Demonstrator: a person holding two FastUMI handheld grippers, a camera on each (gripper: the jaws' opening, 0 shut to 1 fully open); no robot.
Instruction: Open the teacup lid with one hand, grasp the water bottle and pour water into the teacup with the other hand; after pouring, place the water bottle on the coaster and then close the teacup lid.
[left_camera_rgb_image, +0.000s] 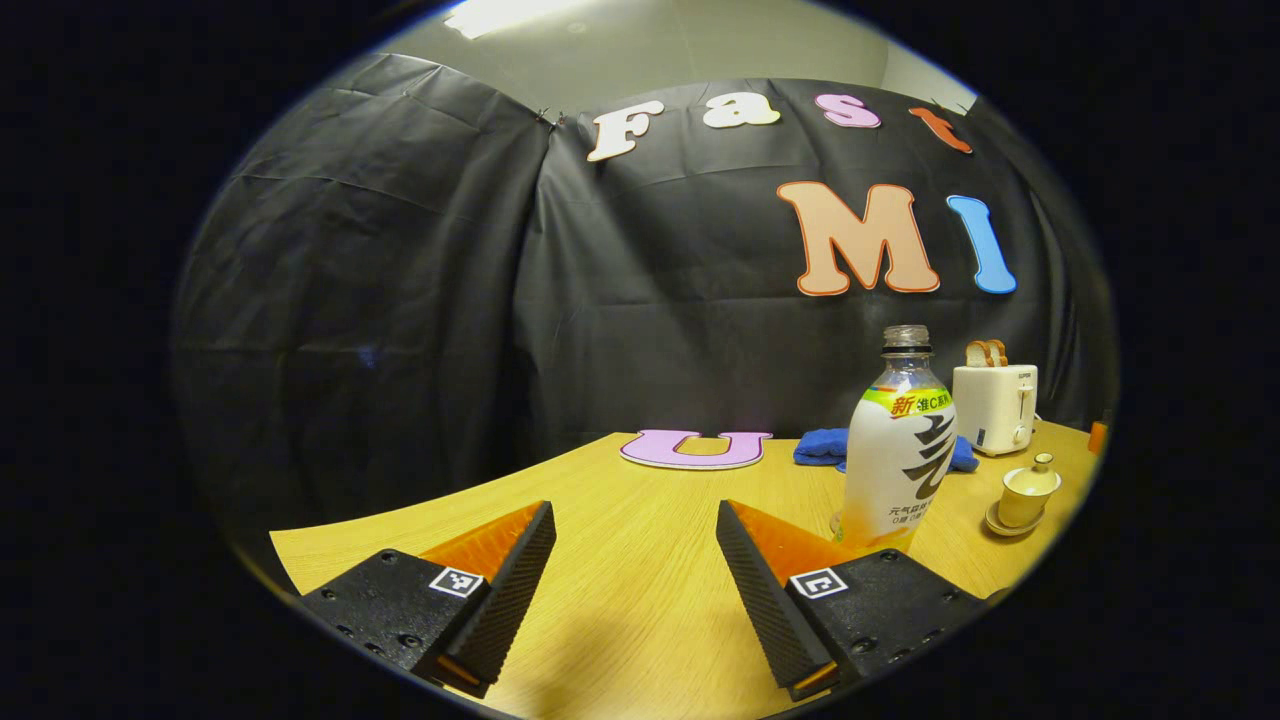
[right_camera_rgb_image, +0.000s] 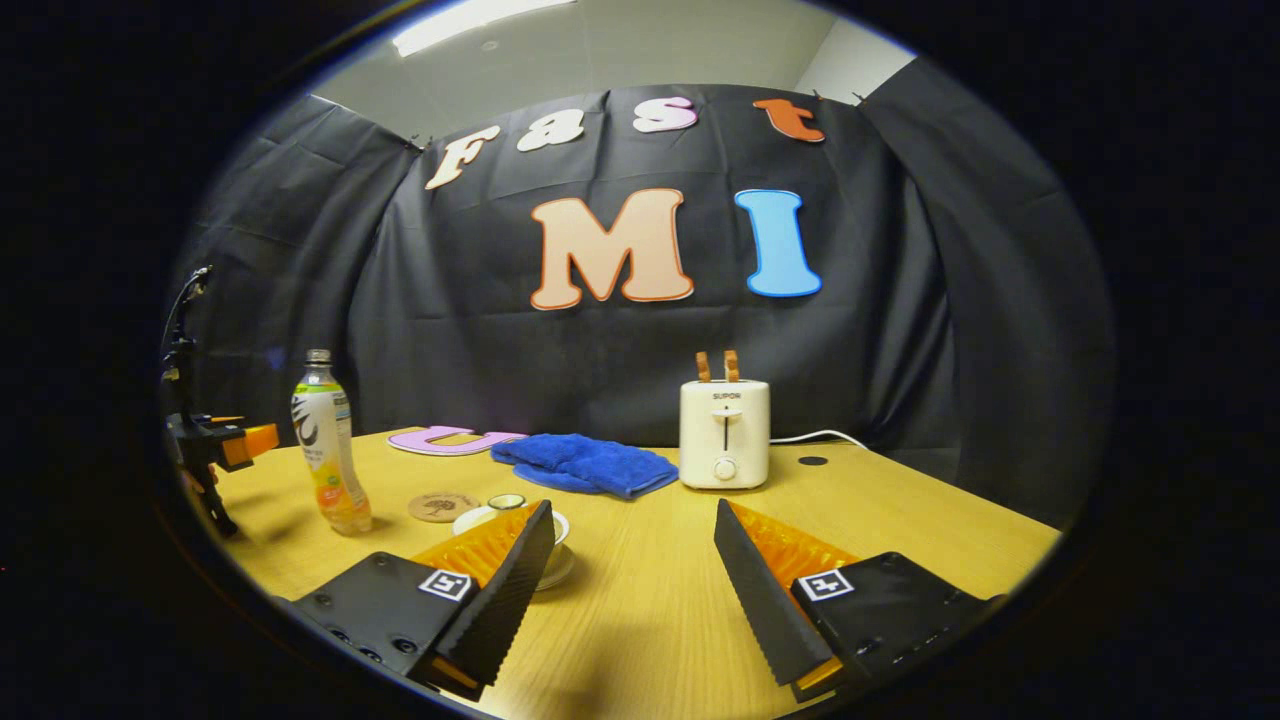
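Note:
A clear water bottle (left_camera_rgb_image: 900, 450) with a white and yellow label stands upright on the wooden table, just beyond my left gripper's right finger. My left gripper (left_camera_rgb_image: 635, 510) is open and holds nothing. A cream teacup (left_camera_rgb_image: 1027, 492) with its lid on sits on a saucer to the right of the bottle. In the right gripper view, the teacup (right_camera_rgb_image: 507, 502) is partly hidden behind the left finger of my open, empty right gripper (right_camera_rgb_image: 632, 508). A round brown coaster (right_camera_rgb_image: 442, 506) lies between the cup and the bottle (right_camera_rgb_image: 330, 450). The left gripper (right_camera_rgb_image: 240, 440) shows at the far left.
A cream toaster (right_camera_rgb_image: 724, 432) with two slices of toast stands at the back, its cable running off to the right. A blue cloth (right_camera_rgb_image: 585, 463) lies left of the toaster. The table (right_camera_rgb_image: 900, 520) has a small dark hole (right_camera_rgb_image: 812, 461) near the toaster.

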